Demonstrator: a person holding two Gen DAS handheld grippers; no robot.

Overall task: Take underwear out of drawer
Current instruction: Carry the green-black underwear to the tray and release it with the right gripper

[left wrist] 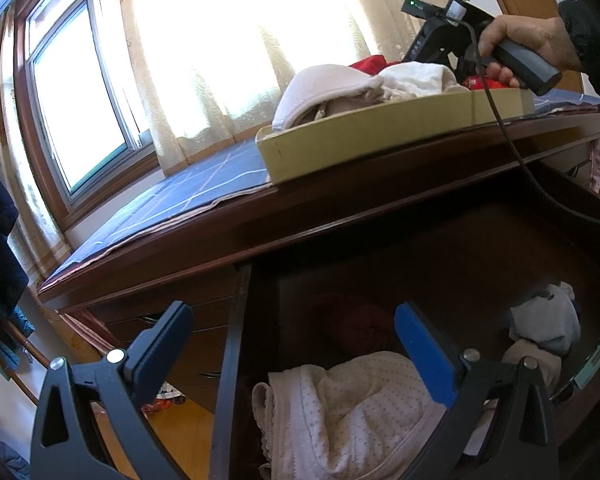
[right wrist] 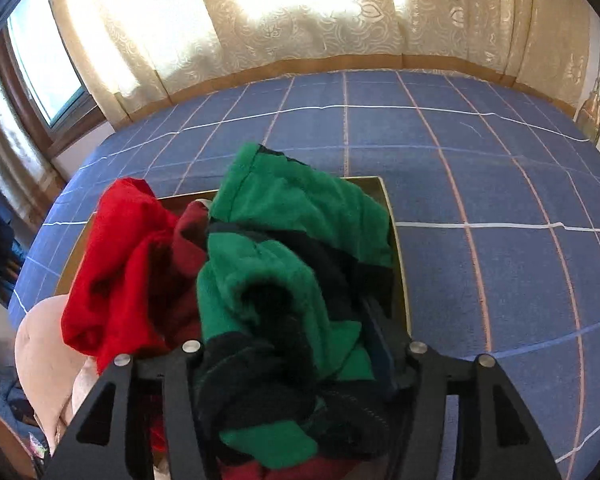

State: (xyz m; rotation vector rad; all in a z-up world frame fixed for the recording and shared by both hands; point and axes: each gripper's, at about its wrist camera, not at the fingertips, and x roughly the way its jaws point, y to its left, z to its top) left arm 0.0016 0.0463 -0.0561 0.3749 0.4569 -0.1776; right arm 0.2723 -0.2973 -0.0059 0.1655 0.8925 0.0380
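- The left gripper (left wrist: 296, 356) hangs over the open drawer (left wrist: 440, 248) with its jaws wide apart and nothing between them; one blue pad (left wrist: 424, 352) sits above the pale dotted underwear (left wrist: 348, 412) that lies bunched at the drawer's front.
- The right gripper (right wrist: 300, 350) is clamped on a green-and-black garment (right wrist: 284, 272), which drapes over its fingers above the shallow cardboard tray (left wrist: 380, 128) on the dresser top.
- Inside the tray lie a red garment (right wrist: 120, 260) and pinkish-white pieces (left wrist: 324, 88); it looks close to heaped.
- Deeper in the drawer sit a dark red bundle (left wrist: 356, 324) and a white-grey bundle (left wrist: 544, 320), well apart from the dotted piece.
- Risks, as I judge them: letting go over the tray's edge could let the green piece slide off onto the blue checked cloth (right wrist: 480, 152); the left jaws might pinch only a fold of the dotted fabric, or strike the drawer's side wall; the dangling cable (left wrist: 512, 140) could snag.
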